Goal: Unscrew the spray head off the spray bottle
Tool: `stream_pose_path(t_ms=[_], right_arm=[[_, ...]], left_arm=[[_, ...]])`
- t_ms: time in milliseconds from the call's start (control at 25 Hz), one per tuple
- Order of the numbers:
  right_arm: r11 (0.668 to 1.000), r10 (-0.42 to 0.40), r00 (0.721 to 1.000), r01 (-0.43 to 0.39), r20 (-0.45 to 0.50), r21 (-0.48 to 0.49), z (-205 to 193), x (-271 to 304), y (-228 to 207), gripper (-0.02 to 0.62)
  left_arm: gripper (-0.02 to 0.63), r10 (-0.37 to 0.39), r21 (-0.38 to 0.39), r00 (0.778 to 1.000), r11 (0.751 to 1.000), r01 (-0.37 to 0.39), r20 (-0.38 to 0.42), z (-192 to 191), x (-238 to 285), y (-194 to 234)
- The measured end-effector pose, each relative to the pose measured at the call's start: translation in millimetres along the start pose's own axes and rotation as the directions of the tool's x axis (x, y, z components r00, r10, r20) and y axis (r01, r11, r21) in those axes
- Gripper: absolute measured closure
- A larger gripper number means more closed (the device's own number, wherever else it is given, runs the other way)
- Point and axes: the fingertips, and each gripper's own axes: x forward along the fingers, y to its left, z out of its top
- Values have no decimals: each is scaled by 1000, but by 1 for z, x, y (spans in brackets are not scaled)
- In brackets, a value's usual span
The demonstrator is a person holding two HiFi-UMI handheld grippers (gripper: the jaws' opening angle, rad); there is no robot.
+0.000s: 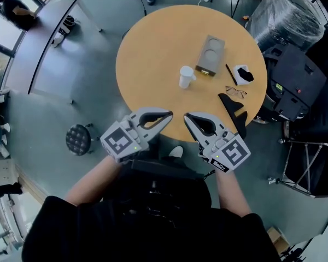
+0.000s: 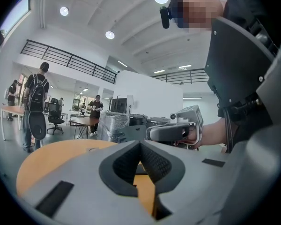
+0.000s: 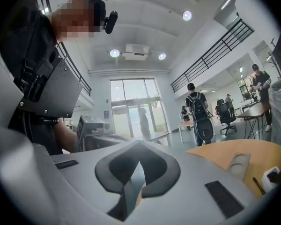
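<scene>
The spray bottle (image 1: 186, 76), small and white, stands upright near the middle of the round wooden worktop (image 1: 147, 53), well apart from both claws. Any label on it is too small to read. The marker cube (image 1: 120, 141) on the left gripper shows a black-and-white square pattern, as does the one on the right.

The left claw (image 1: 170, 115) and the right claw (image 1: 186, 115) are held roughly level over the near edge of the worktop. Their tips angle toward each other and sit close together. Both claws are closed, with nothing between the jaws.

A grey tray (image 1: 210, 55), a pen (image 1: 230, 74) and glasses (image 1: 236, 91) lie to the right of the bottle. In both gripper views the claw's own body blocks the lower field, and the bottle cannot be made out there.
</scene>
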Motion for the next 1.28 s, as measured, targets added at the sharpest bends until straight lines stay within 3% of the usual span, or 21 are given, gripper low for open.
stream_pose_path(t_ms=[320,760,1080,1280], right_arm=[[996,-88,996,88,-26,6,-8,50,-30,607],[977,-211,975,213,-71,21,-15,139,-91,607],[953,-295,950,301,-105,42,-29,189,-131,607],[933,-349,930,357,-118,53,-42,195,-153,607]], left_arm=[[597,-79,39,997,996,80,-26,-13,-4,57],[596,-216,21,976,976,217,-29,-20,-1,167],[595,-290,4,956,957,290,-44,-33,2,234],[594,-333,-12,941,943,333,-56,-49,18,253]])
